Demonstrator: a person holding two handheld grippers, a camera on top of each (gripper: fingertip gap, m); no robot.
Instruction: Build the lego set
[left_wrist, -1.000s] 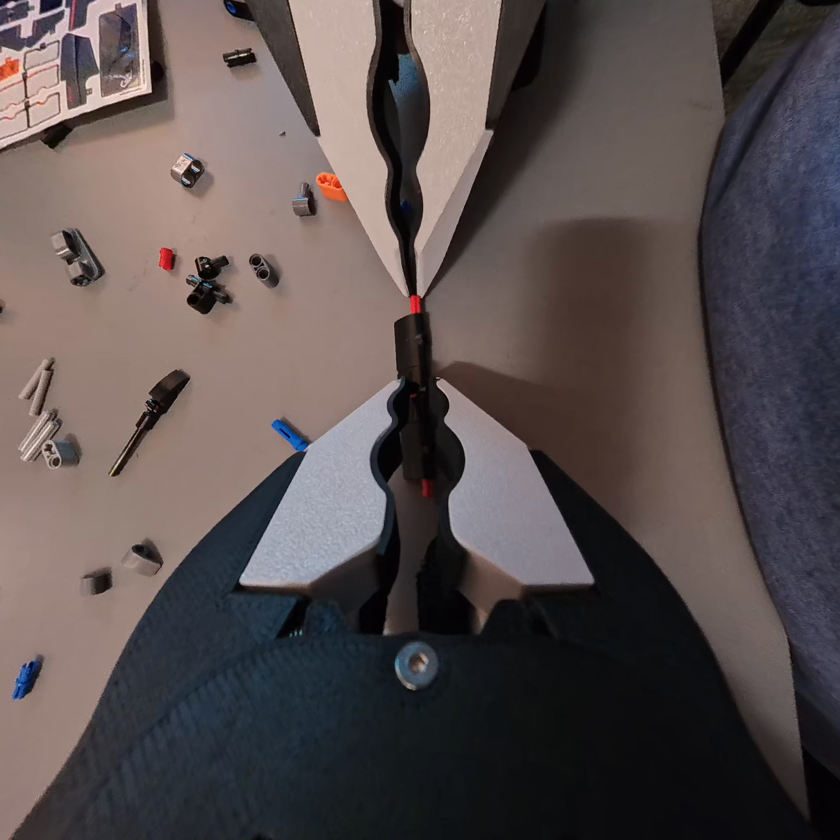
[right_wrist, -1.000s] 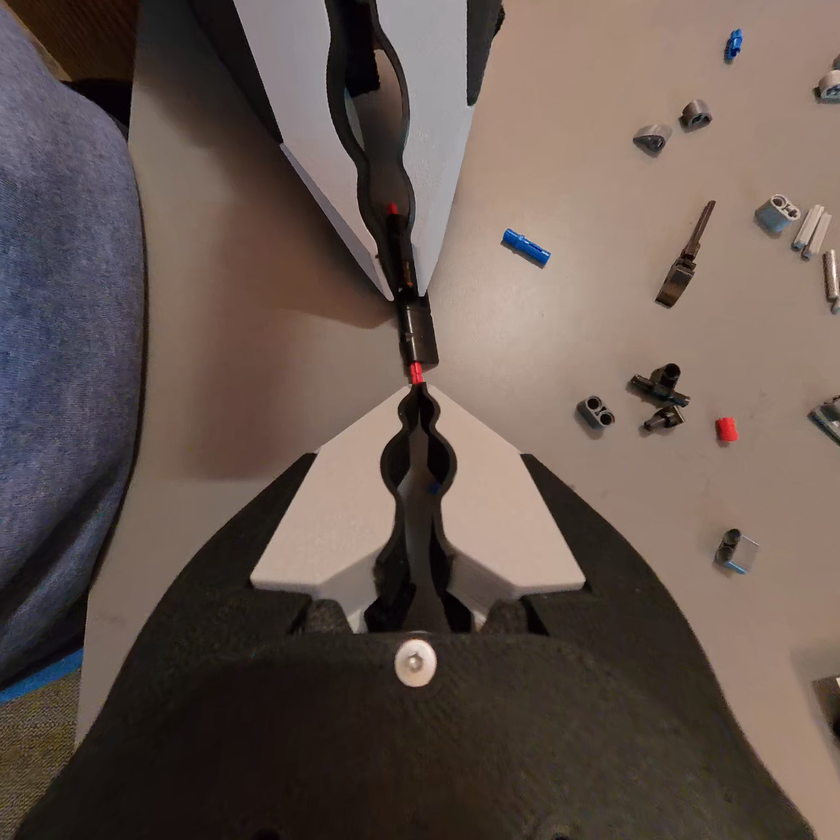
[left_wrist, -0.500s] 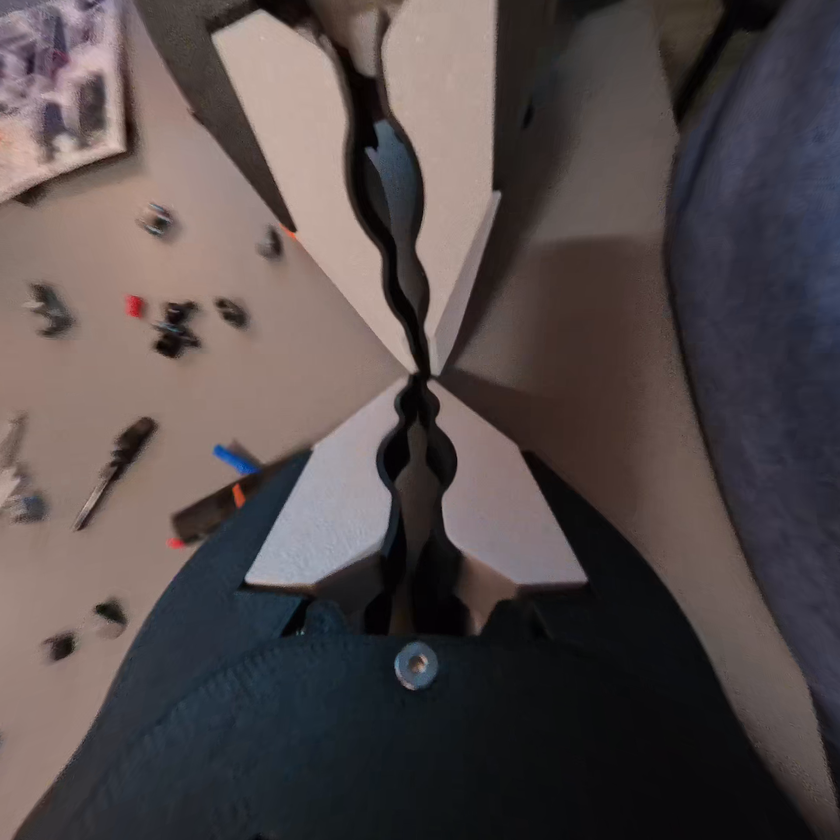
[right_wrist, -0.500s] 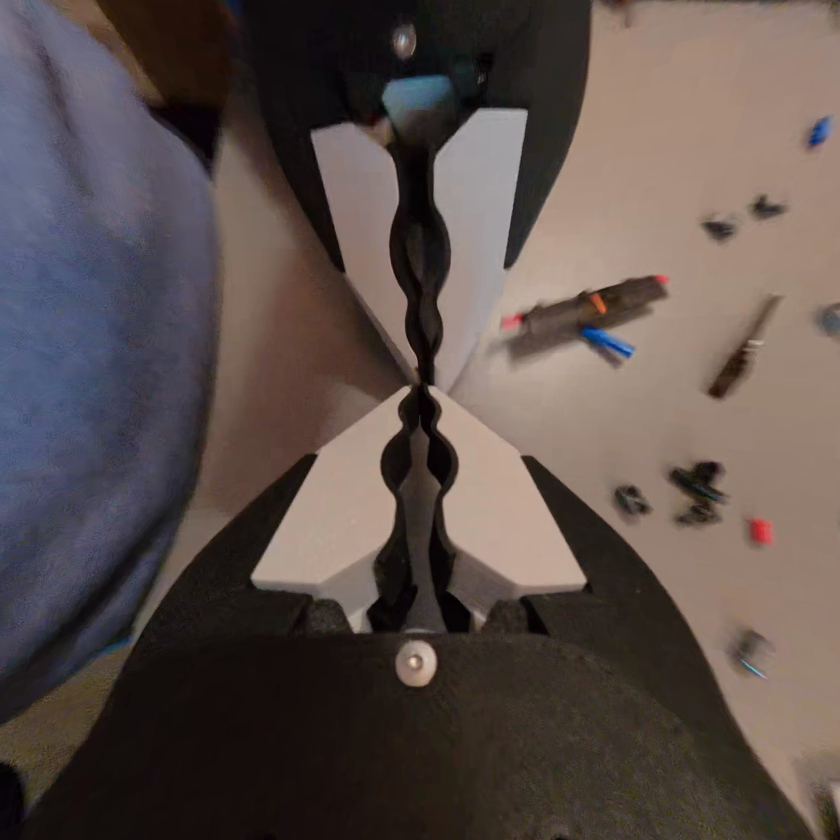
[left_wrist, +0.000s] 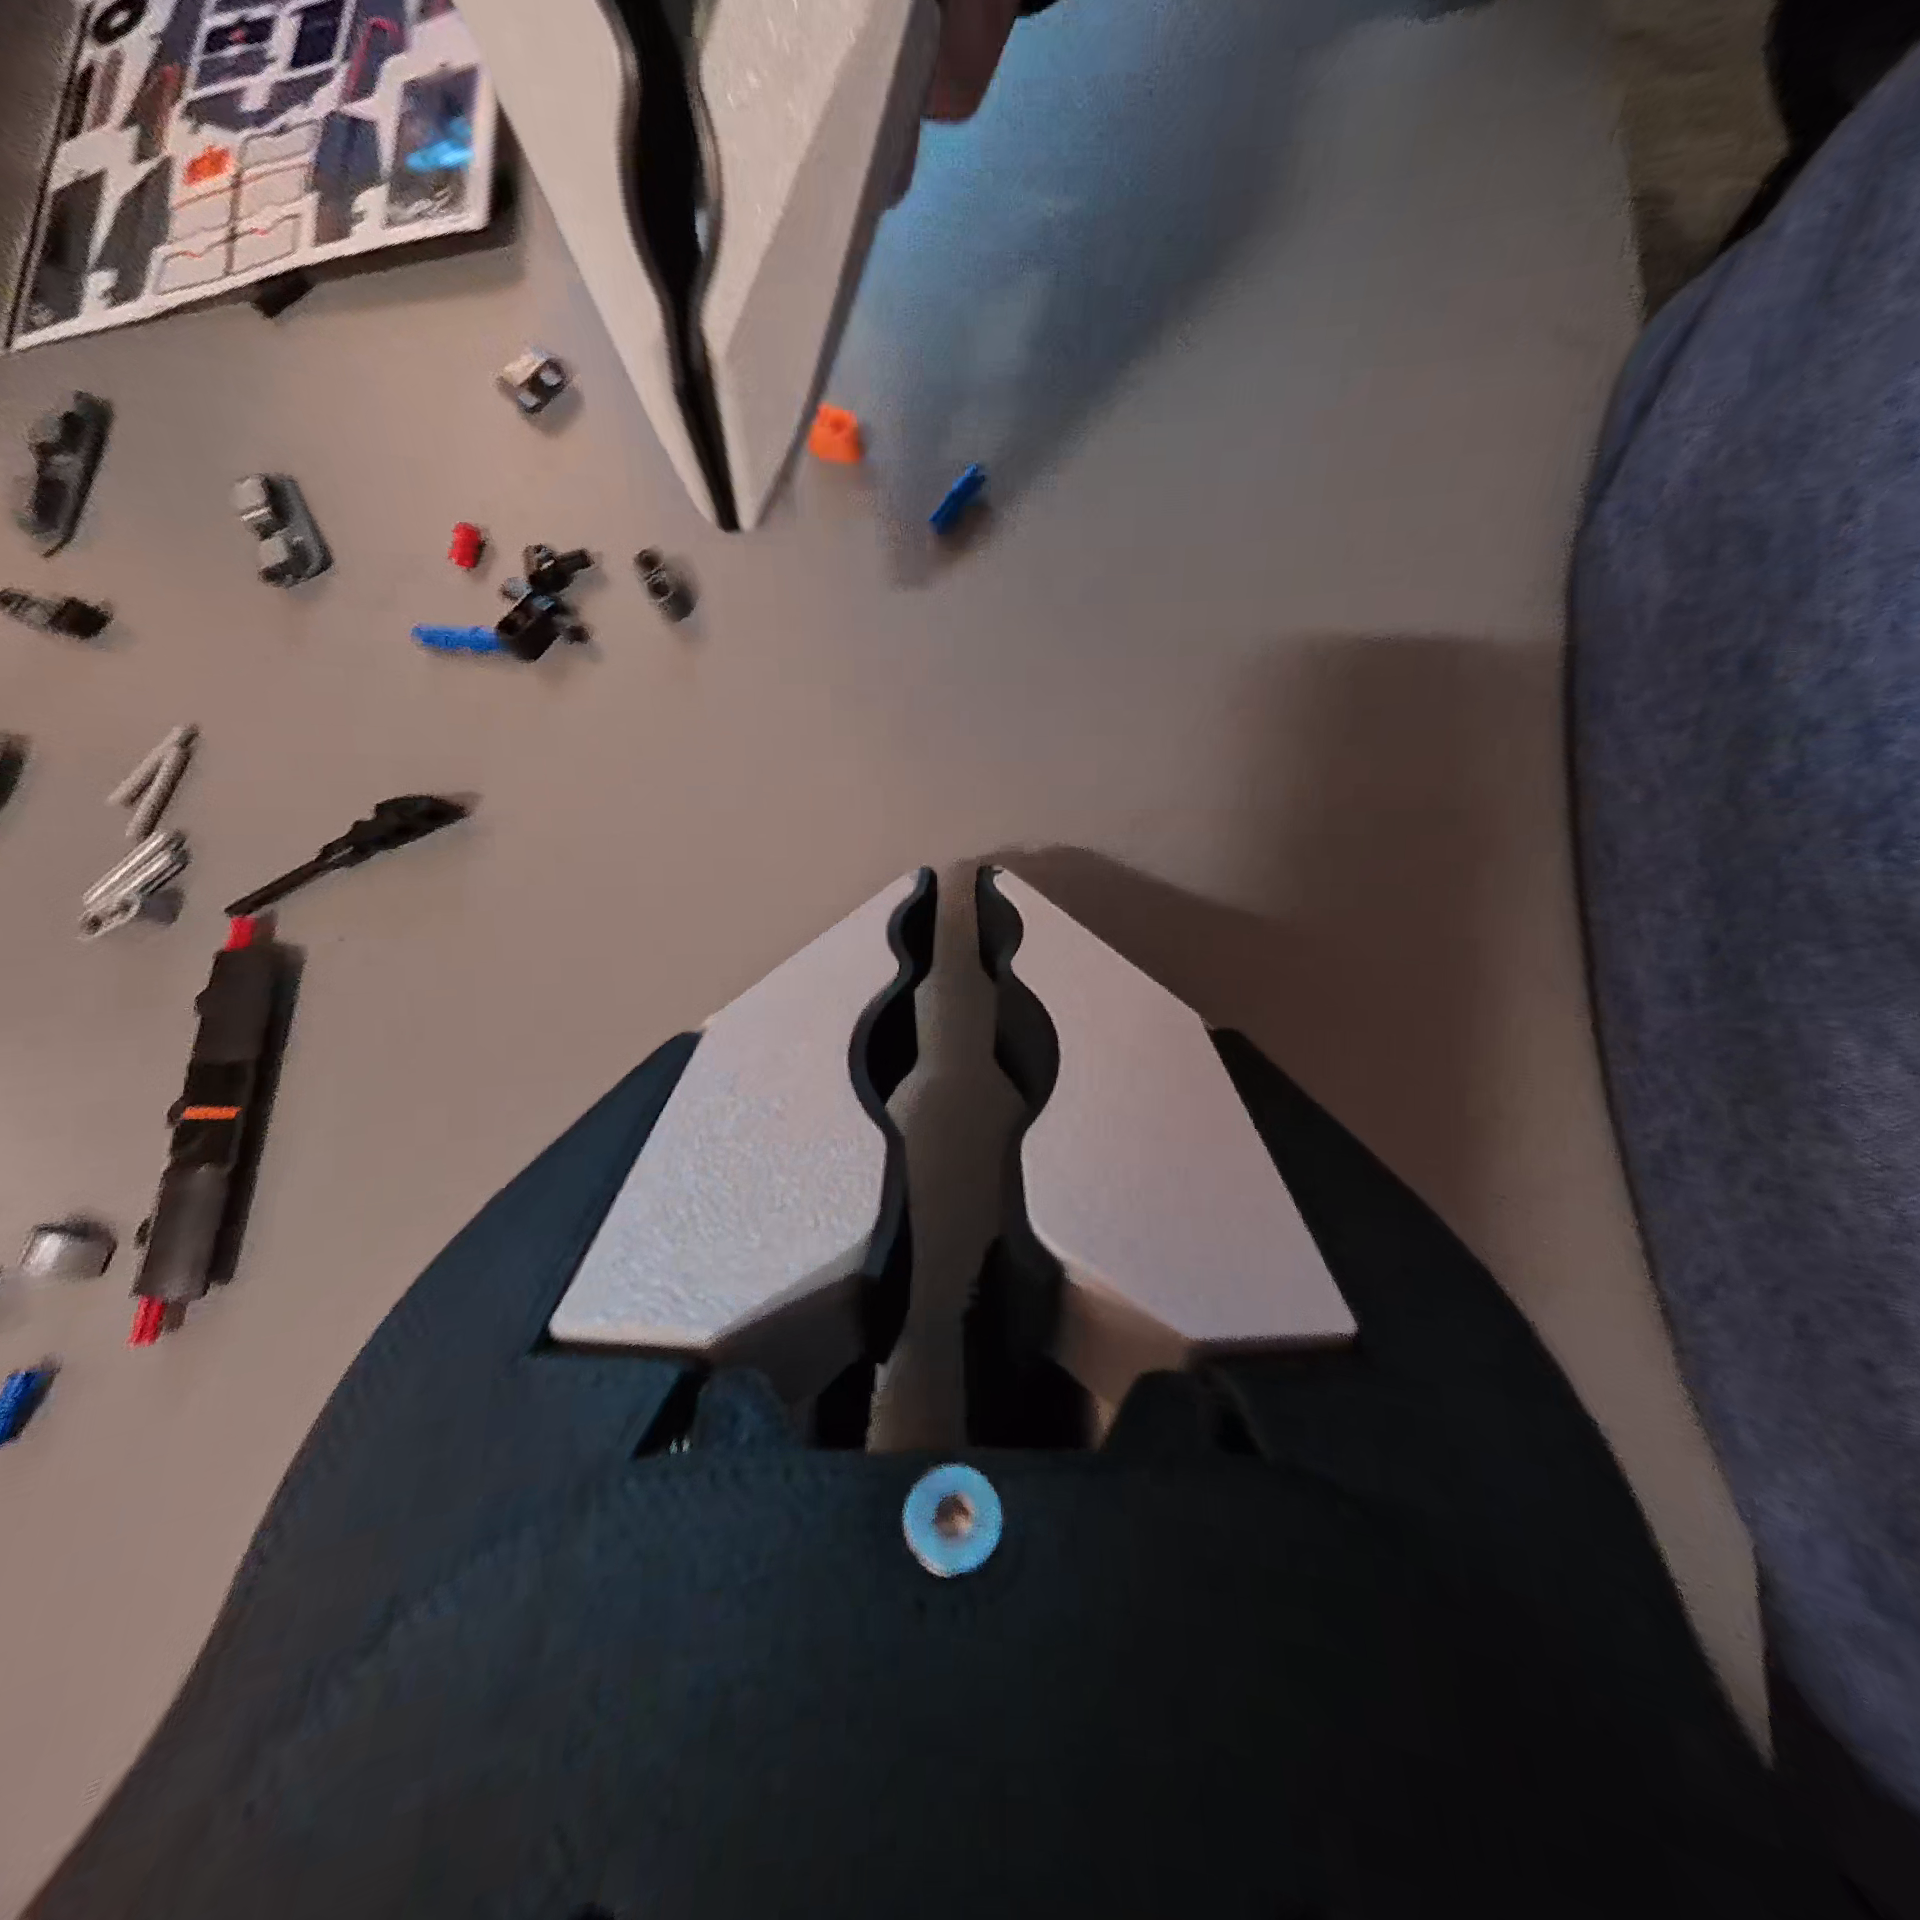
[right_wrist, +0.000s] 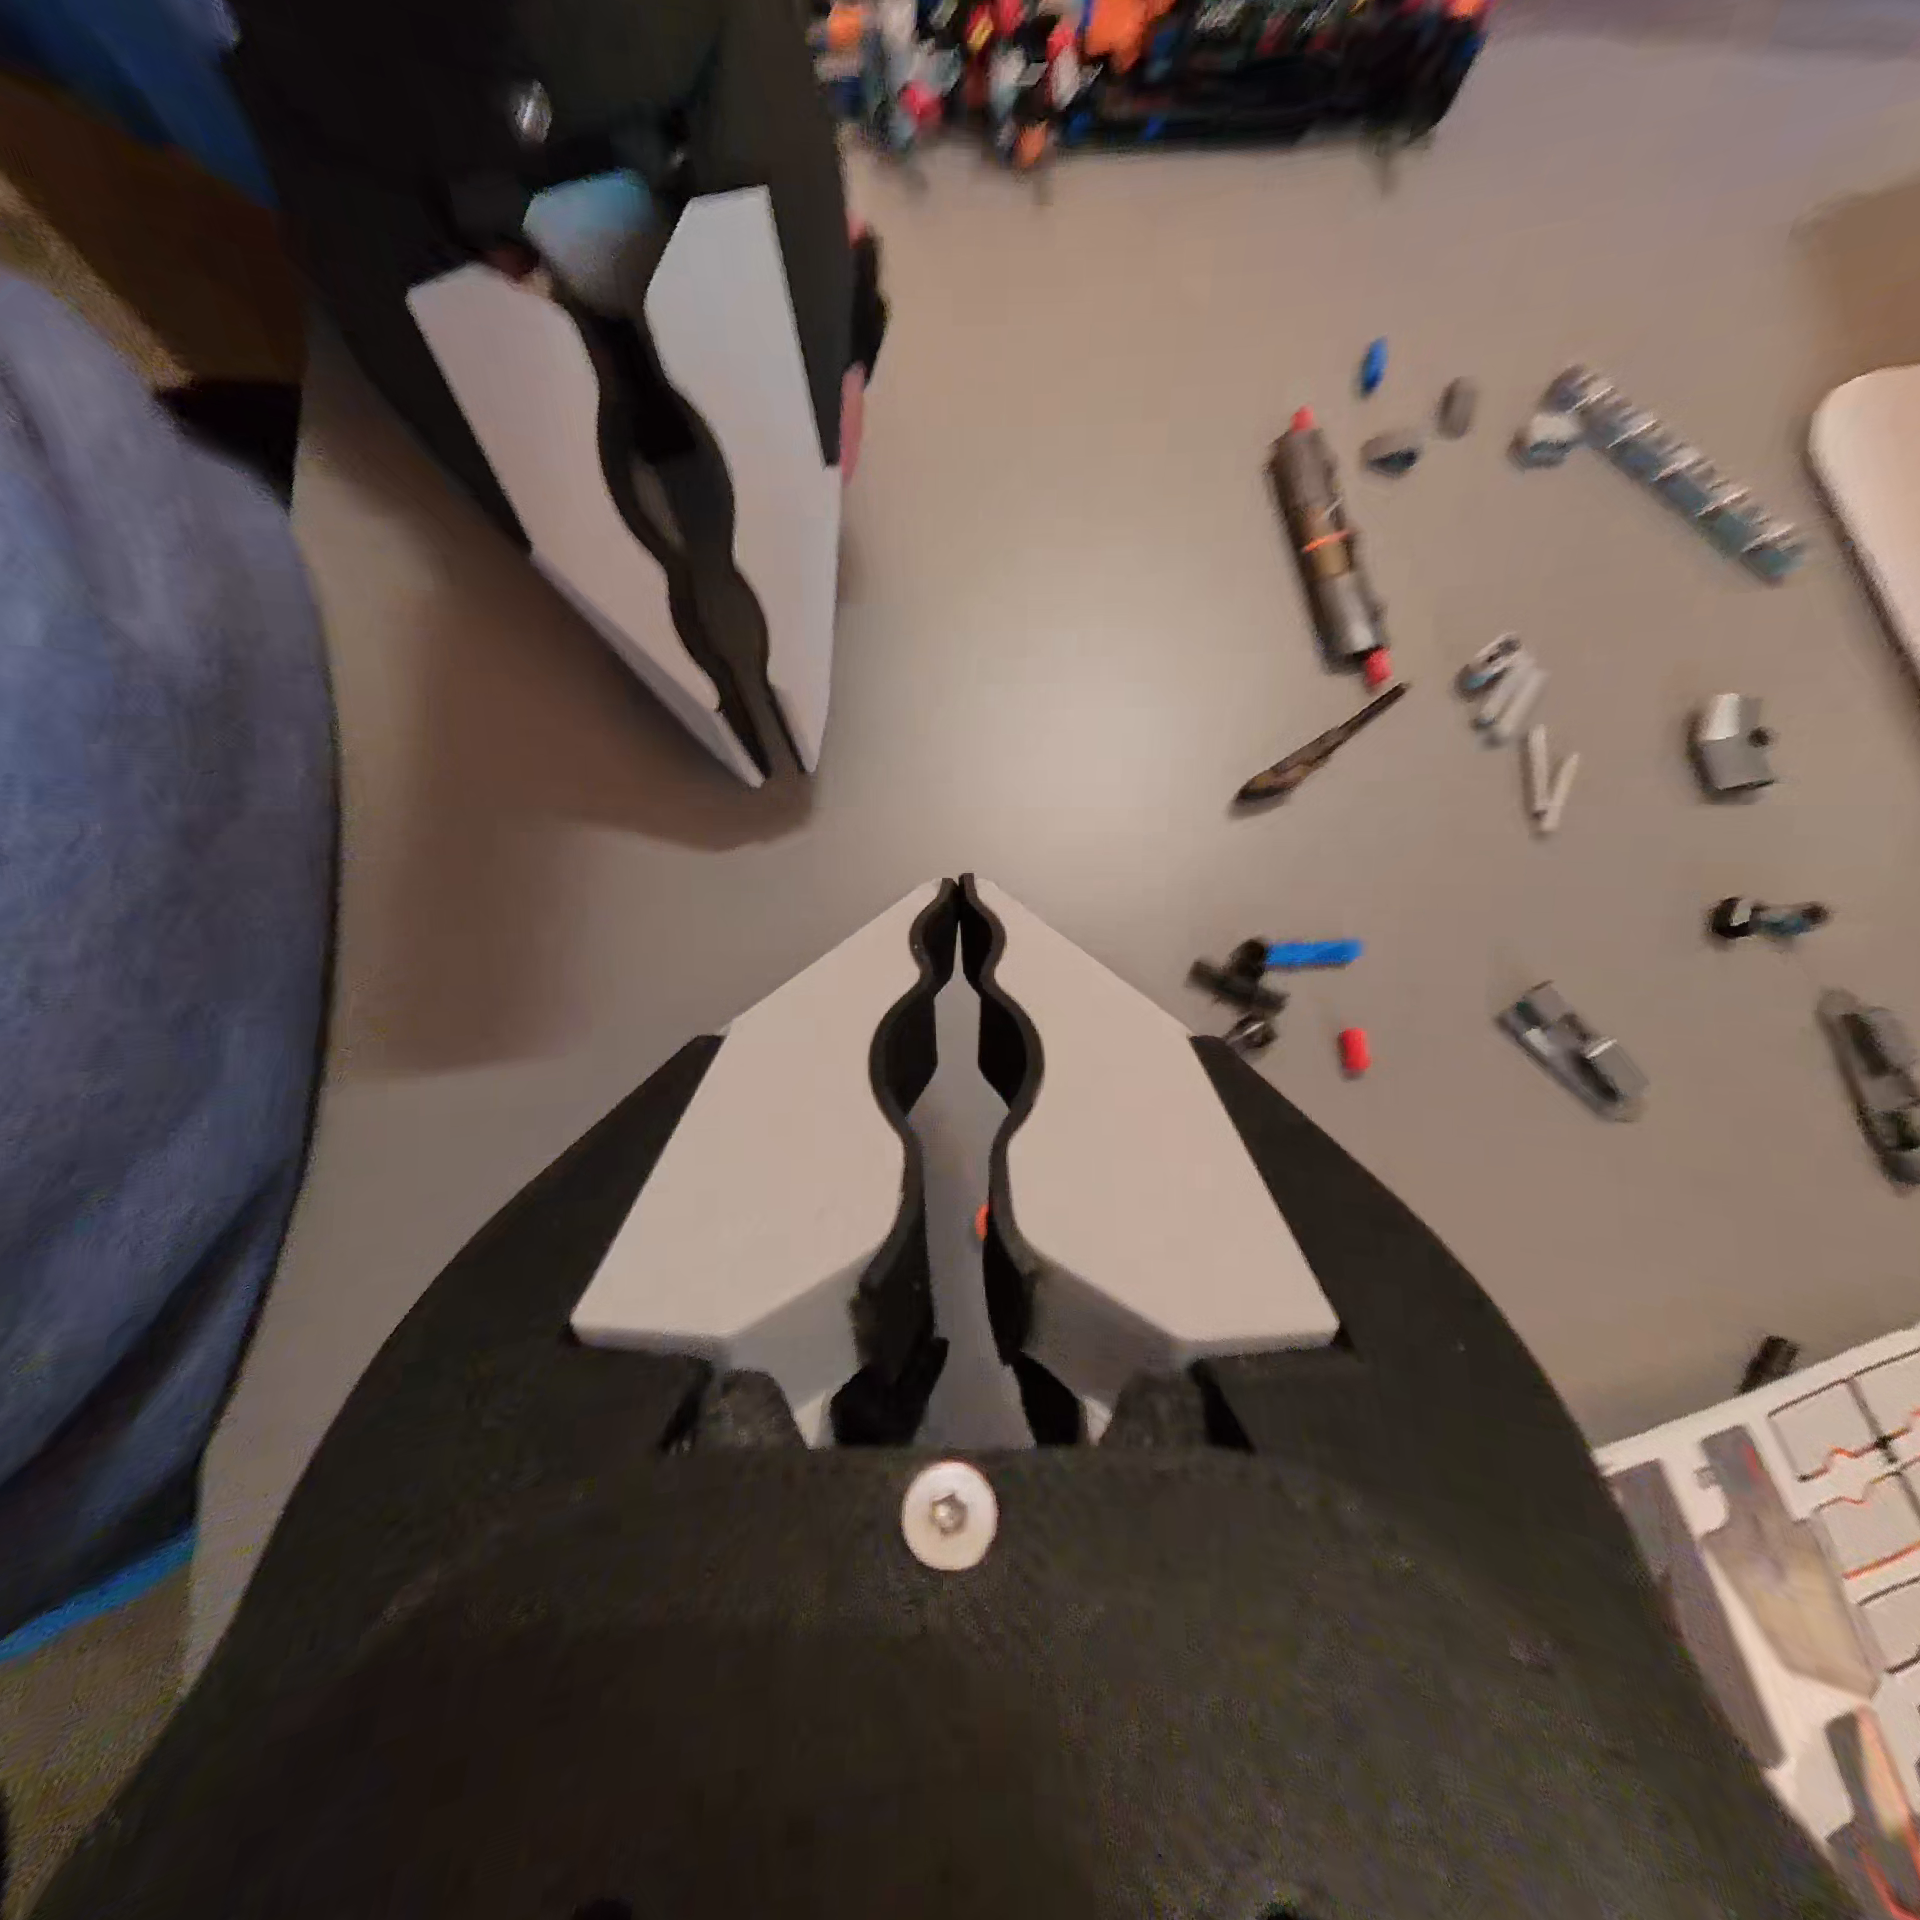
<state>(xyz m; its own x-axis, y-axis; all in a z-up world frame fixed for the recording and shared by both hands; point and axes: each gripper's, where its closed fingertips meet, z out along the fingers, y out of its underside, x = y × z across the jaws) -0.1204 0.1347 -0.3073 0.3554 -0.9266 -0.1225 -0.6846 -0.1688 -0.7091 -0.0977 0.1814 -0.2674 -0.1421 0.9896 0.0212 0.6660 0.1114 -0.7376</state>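
The black rod assembly (left_wrist: 213, 1122) with red axle ends and an orange band lies loose on the grey table (left_wrist: 1039, 727); it also shows in the right wrist view (right_wrist: 1330, 561). My left gripper (left_wrist: 956, 878) is empty, its tips a narrow gap apart, and stands to the right of the assembly. It shows at the upper left in the right wrist view (right_wrist: 784, 767). My right gripper (right_wrist: 958, 883) has its tips touching and holds nothing that I can see. It shows at the top of the left wrist view (left_wrist: 722, 514), next to an orange piece (left_wrist: 834, 434).
Loose parts lie about: a blue pin (left_wrist: 958, 497), a black lever (left_wrist: 353, 847), a red stud (left_wrist: 467, 544), a blue pin with black connectors (right_wrist: 1311, 951), a grey beam (right_wrist: 1662, 473). A sticker sheet (left_wrist: 260, 156) and a parts pile (right_wrist: 1143, 62) lie farther off. A person's blue-clad leg (left_wrist: 1766, 935) borders the table. Tip to tip, the grippers are about 7 cm apart.
The rod assembly, held between both grippers a second ago, now lies on the table. The grippers have drawn apart, and the left one has opened slightly.
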